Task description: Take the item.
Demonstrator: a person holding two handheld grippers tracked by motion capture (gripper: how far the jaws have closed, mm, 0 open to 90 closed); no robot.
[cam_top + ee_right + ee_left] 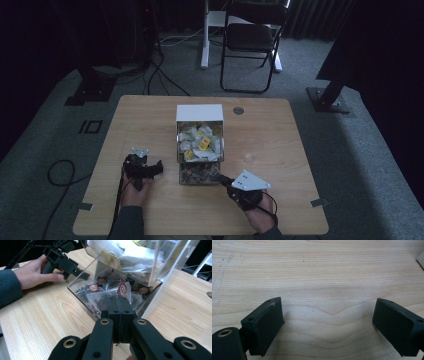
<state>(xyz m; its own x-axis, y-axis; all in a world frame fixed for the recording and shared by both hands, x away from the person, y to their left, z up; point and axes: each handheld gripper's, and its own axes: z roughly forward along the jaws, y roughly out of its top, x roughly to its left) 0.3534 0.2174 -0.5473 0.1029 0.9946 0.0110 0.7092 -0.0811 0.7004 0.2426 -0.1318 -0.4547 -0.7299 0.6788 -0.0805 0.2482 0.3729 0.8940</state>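
A clear two-tier box (199, 113) stands mid-table. Its upper bin (160, 262) holds white and yellow sachets (200, 142). Its lower tray (75, 287) holds mesh tea bags with dark red tags (93, 287). My right gripper (120, 298) reaches into the tray's front right corner (220, 176). Its jaws are pressed together on the edge of a tea bag (100, 301) whose red tag (122, 288) stands just above the tips. My left gripper (327, 312) rests open over bare wood, left of the box (145, 167). A hand (35, 275) holds it.
The wooden table (280, 150) has a round grommet (238, 110) behind the box. A folding chair (252, 40) and a white desk leg (205, 35) stand on the carpet beyond. A cable (60, 172) loops on the floor at the left.
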